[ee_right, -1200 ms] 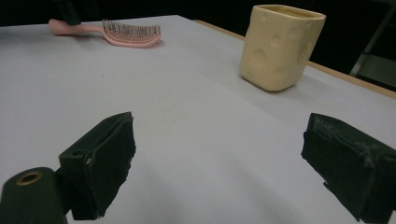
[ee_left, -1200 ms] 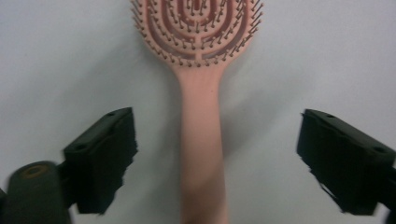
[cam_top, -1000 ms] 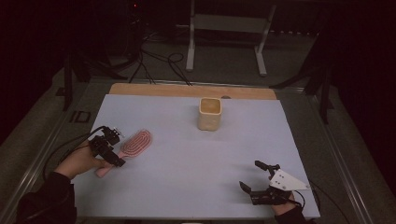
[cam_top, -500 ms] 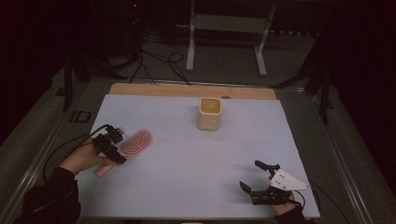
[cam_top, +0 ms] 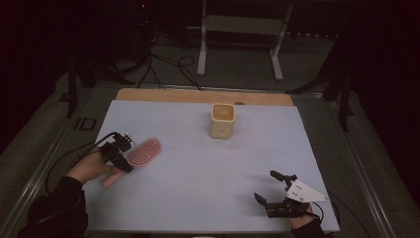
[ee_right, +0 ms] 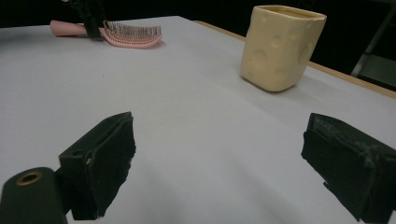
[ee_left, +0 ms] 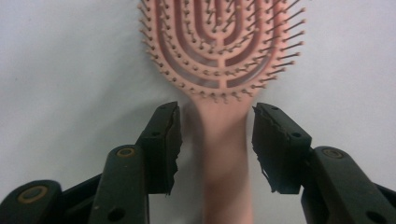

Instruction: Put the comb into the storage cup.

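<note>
left gripper (ee_left: pixel 215 140) closing around pink hairbrush (ee_left: pixel 219 70) handle, narrow gaps both sides

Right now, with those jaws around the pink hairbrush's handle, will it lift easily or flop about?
The hairbrush looks like rigid plastic, so probably stiff and light. Its slotted head likely adds little weight. The smooth, narrow handle might twist between the jaws, which stand apart from it.

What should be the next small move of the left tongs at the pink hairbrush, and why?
Probably close a little more. The left tongs have just been closing and straddle the handle of the pink hairbrush, just below its bristled head, but a narrow gap shows at each pad, so nothing grips yet. The brush lies flat on the table.
</note>
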`<action>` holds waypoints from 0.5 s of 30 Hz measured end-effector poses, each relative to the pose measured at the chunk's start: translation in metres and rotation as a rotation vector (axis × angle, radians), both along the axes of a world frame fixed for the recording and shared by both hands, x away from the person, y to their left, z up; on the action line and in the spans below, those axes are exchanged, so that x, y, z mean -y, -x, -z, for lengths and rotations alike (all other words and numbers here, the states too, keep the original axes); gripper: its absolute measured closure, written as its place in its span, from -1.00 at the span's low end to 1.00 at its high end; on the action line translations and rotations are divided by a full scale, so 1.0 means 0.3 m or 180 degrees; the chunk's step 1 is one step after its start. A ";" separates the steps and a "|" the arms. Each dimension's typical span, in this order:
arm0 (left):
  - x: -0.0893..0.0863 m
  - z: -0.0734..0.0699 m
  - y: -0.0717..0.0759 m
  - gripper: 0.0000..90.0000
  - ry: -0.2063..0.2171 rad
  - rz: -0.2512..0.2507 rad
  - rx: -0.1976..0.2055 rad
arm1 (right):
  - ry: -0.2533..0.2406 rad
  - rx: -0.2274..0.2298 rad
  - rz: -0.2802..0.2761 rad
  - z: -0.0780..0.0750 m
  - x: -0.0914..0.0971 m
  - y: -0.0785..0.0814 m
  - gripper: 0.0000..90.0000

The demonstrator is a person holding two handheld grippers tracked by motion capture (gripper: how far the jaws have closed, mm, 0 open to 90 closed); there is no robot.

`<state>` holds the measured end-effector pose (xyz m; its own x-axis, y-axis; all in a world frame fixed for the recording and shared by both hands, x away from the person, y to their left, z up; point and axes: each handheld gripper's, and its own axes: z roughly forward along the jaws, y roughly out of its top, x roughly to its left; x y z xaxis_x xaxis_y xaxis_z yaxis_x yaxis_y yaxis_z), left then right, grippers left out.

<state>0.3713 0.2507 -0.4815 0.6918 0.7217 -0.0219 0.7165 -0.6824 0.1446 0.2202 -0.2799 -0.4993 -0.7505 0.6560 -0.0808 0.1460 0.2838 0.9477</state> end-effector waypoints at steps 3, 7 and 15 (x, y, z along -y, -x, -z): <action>0.000 -0.001 -0.001 0.22 0.0045 0.0019 -0.0012 | -0.0004 0.0001 0.0003 0.000 0.002 -0.001 -0.80; -0.004 0.004 -0.006 0.36 0.0037 0.0027 -0.0057 | 0.0004 0.0003 -0.0002 0.001 0.001 -0.001 -0.80; -0.001 0.019 -0.008 0.49 0.0049 0.0078 -0.0158 | 0.0011 -0.0001 -0.0012 0.001 0.000 -0.001 -0.80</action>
